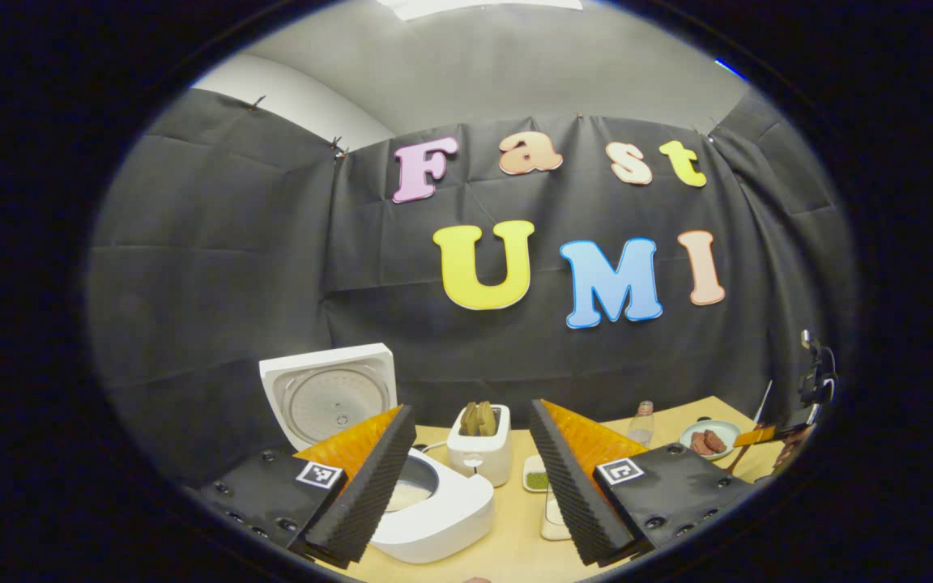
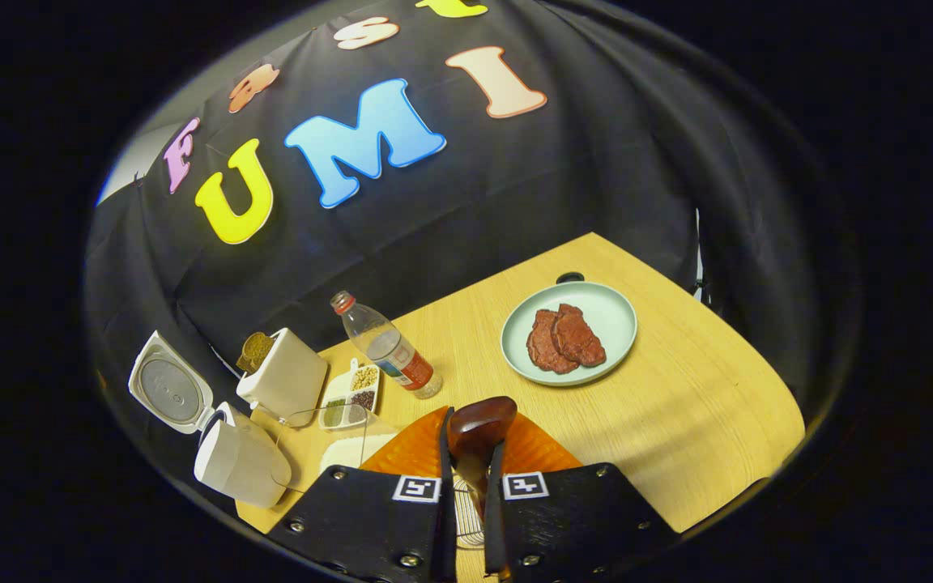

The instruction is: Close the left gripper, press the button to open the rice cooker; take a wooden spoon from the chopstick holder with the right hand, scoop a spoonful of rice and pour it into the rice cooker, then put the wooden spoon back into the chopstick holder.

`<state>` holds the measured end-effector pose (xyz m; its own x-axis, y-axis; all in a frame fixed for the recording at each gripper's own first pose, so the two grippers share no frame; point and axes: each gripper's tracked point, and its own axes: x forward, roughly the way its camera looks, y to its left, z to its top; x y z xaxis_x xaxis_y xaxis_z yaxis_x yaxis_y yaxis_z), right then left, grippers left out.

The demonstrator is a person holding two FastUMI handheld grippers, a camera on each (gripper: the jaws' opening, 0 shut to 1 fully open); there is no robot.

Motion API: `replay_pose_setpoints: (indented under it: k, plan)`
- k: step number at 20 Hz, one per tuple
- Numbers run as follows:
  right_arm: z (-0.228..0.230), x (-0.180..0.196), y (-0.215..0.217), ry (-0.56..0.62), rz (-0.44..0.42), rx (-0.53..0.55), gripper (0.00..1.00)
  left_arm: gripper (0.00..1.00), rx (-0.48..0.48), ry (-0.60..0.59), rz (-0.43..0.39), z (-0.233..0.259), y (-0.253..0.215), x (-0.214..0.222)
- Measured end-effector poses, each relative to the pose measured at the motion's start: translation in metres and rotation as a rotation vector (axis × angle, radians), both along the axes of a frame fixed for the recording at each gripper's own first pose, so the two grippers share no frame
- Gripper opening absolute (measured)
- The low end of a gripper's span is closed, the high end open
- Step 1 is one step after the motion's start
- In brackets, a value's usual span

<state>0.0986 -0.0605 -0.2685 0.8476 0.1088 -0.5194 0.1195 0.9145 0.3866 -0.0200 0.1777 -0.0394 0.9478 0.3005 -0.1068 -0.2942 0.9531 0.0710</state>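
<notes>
The white rice cooker stands open at the left, lid raised, pale rice in its pot. My left gripper is open, its fingers wide apart just right of the cooker and holding nothing. My right gripper is shut on the dark wooden spoon, whose bowl sticks out past the fingertips. A wire-mesh chopstick holder shows under the spoon handle between the fingers. In the right gripper view the cooker sits far left, lid up.
On the wooden table stand a white toaster with bread, a divided seasoning dish, a lying plastic bottle and a green plate of meat. A white container sits near my right gripper's fingers.
</notes>
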Motion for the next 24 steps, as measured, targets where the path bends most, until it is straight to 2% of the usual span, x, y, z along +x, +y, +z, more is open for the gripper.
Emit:
replay_pose_setpoints:
  k: [3,4,7,8,10,14,18,24]
  plan:
    - [0.042,-0.005,0.009,-0.07,0.027,-0.012,0.14,0.98,-0.014,-0.002,0.003,-0.007,0.004,-0.006]
    - [0.059,-0.001,0.014,-0.097,0.029,-0.006,0.07,0.96,-0.02,0.001,0.003,-0.01,0.006,-0.01]
    - [0.103,0.005,0.05,-0.156,0.072,0.08,0.07,0.96,-0.033,0.004,0.007,-0.016,0.014,-0.016]
    - [0.113,0.01,0.062,-0.178,0.091,0.093,0.07,0.98,-0.032,0.004,0.011,-0.017,0.018,-0.019]
    - [0.121,0.024,0.094,-0.209,0.148,0.102,0.08,0.96,-0.029,-0.005,0.01,-0.016,0.023,-0.024]
    - [0.098,0.049,0.158,-0.208,0.231,0.062,0.07,0.98,-0.036,-0.021,0.007,-0.014,0.033,-0.029]
    - [0.052,0.063,0.191,-0.157,0.219,0.047,0.07,0.96,-0.045,-0.009,0.02,-0.021,0.051,-0.037]
    - [-0.019,0.088,0.202,-0.128,0.183,-0.184,0.08,0.98,-0.08,0.037,0.053,-0.045,0.075,-0.054]
